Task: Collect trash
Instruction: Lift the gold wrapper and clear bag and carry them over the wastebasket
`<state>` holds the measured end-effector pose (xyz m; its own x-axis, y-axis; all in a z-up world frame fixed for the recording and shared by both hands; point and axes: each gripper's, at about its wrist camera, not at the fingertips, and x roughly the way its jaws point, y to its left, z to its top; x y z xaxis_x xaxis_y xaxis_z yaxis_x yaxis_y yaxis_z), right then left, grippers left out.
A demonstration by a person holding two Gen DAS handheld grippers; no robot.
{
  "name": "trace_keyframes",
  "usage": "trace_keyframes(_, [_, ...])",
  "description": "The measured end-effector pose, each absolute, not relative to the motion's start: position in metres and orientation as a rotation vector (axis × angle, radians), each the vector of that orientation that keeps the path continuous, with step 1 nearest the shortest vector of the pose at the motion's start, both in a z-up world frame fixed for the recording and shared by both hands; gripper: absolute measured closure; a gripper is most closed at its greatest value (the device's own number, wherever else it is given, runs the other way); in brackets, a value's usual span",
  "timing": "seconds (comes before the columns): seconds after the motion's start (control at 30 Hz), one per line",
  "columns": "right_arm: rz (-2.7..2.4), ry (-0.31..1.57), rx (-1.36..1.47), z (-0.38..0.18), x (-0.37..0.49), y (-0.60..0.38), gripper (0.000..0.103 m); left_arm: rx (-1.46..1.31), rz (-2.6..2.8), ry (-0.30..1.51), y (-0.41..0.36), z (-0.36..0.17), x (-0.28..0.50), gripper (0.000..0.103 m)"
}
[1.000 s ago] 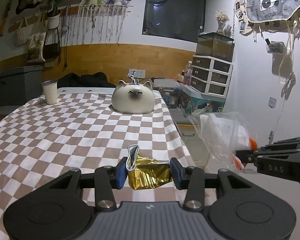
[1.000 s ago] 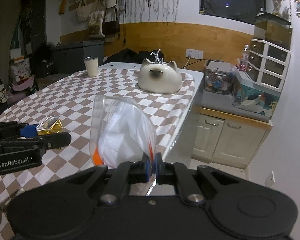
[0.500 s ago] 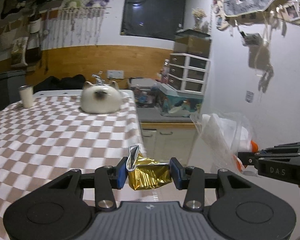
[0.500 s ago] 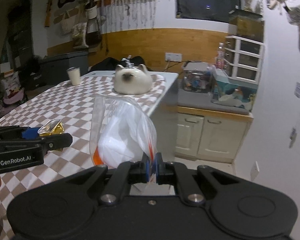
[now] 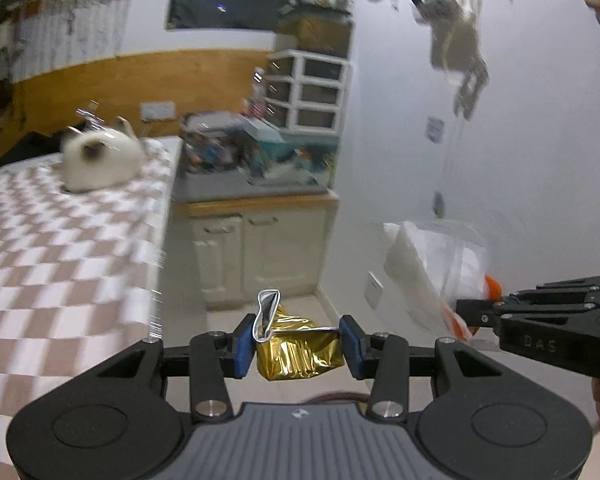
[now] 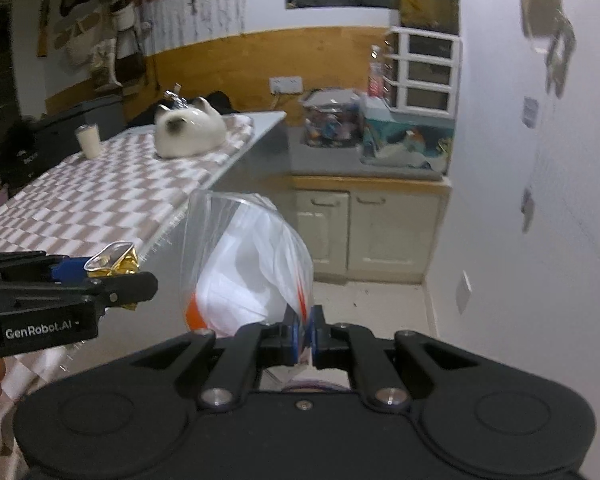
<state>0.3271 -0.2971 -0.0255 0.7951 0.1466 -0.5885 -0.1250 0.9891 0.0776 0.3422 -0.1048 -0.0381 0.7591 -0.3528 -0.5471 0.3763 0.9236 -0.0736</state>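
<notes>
Gold wrapper (image 5: 300,354) between left claw (image 5: 298,340) pads

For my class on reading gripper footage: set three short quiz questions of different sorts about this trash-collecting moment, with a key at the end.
1. True or false: the left gripper is shut on a crumpled gold foil wrapper.
2. Multiple choice: what does the right gripper pinch? A) a paper cup B) a clear plastic bag C) a cat-shaped ornament
3. Fill in: the cat-shaped ornament sits on the ______ tablecloth.

Key
1. True; the blue pads press on both sides of the wrapper.
2. B; its jaws are shut on the bag's edge, with white material and something orange inside.
3. Checkered.
</notes>
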Motion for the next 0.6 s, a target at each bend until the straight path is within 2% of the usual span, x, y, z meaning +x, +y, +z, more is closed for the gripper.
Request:
trace_keyframes(0.27, [0.099,0.747,0.056,-0.073,0.333,-0.326,0.097,0.108,-0.514,0.768,-0.148,-0.087,0.362,0.058])
trace_keyframes(0.6, [0.126,1.01,0.117,-0.164,0.343,-0.345,0.097,0.128,-0.588,1.08,-0.172,-0.166,0.383,0.058])
